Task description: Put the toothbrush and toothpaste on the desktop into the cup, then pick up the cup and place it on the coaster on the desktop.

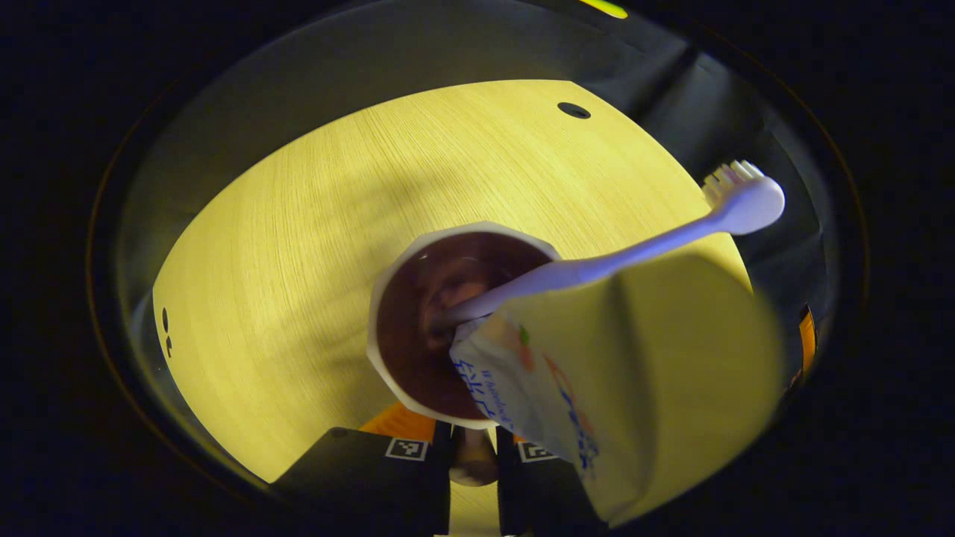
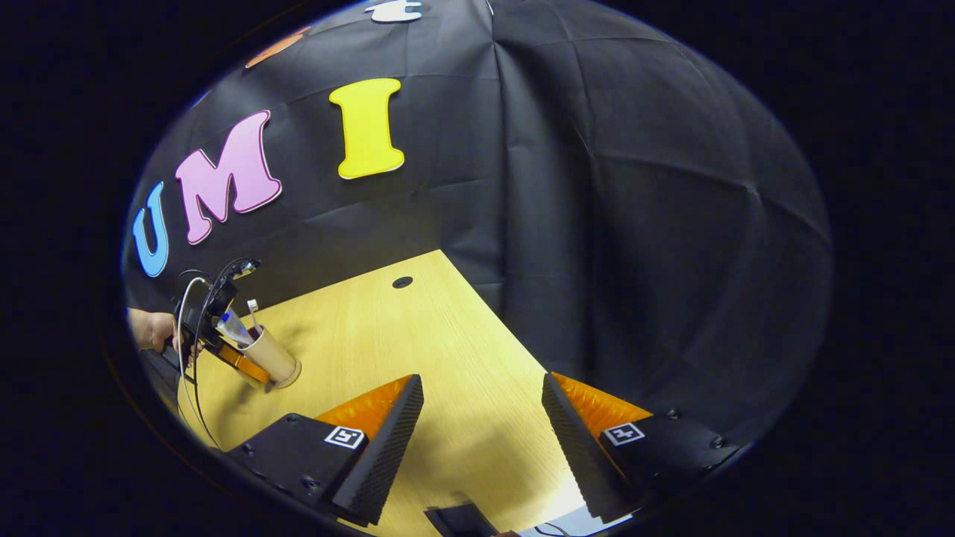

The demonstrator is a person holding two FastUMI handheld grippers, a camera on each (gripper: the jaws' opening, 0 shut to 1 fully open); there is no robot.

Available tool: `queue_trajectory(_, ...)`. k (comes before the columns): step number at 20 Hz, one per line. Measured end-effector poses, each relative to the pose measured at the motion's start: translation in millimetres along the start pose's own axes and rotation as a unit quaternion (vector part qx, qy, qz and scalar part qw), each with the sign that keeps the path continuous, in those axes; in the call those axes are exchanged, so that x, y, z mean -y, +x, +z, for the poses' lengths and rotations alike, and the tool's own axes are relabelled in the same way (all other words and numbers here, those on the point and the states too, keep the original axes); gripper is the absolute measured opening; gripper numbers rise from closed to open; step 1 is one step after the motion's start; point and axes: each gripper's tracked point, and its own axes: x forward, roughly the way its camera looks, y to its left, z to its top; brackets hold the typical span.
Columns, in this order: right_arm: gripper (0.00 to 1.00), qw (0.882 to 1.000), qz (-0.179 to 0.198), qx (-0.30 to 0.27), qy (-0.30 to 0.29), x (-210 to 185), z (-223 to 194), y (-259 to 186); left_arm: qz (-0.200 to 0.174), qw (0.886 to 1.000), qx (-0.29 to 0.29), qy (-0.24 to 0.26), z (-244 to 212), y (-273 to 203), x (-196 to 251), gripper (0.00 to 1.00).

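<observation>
Cup in my left gripper, toothbrush and toothpaste inside.

My left gripper point(image 1: 474, 447) pinches the cup point(image 1: 448, 321) by its near rim, fingers close together on the wall; the toothbrush point(image 1: 634, 253) and toothpaste point(image 1: 597, 373) lean out of it over the wooden desktop point(image 1: 298, 246). My right gripper point(image 2: 481, 425) hangs spread wide, nothing between its fingers, and from there I see the cup tilted just above the desktop, a hand point(image 2: 153, 328) behind it.
</observation>
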Motion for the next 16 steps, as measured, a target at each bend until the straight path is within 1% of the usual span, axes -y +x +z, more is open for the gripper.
queue_trajectory(3, 0.99, 1.000, 0.003, -0.002, 0.001, -2.5, -2.0, 0.9, -0.003, 1.000, -0.004, 0.000, 1.9, -2.0, 6.7, 0.36)
queue_trajectory(4, 0.99, 1.000, 0.005, -0.002, 0.000, -4.9, -1.5, 0.8, -0.007, 1.000, -0.003, -0.002, 1.3, -6.1, 7.1, 0.41)
queue_trajectory(7, 0.99, 1.000, 0.015, -0.001, -0.005, -17.7, 0.2, -1.4, -0.022, 1.000, 0.021, -0.008, 1.3, -28.3, 8.0, 0.76)
queue_trajectory(9, 0.99, 1.000, 0.025, 0.001, -0.013, -29.9, 3.8, -3.4, -0.023, 0.999, 0.039, -0.010, -1.1, -46.3, 6.4, 1.00)
queue_trajectory(10, 0.99, 0.999, 0.029, 0.003, -0.017, -36.9, 7.0, -5.4, -0.026, 0.998, 0.049, -0.007, -1.8, -58.6, 8.7, 0.98)
queue_trajectory(13, 0.99, 0.998, 0.047, 0.011, -0.026, -61.5, 17.8, -14.5, -0.031, 0.995, 0.099, -0.016, -7.6, -101.5, 5.6, 0.98)
queue_trajectory(16, 0.99, 0.997, 0.066, 0.020, -0.041, -91.1, 29.7, -30.3, -0.016, 0.984, 0.173, -0.030, -19.8, -156.2, -7.7, 0.98)
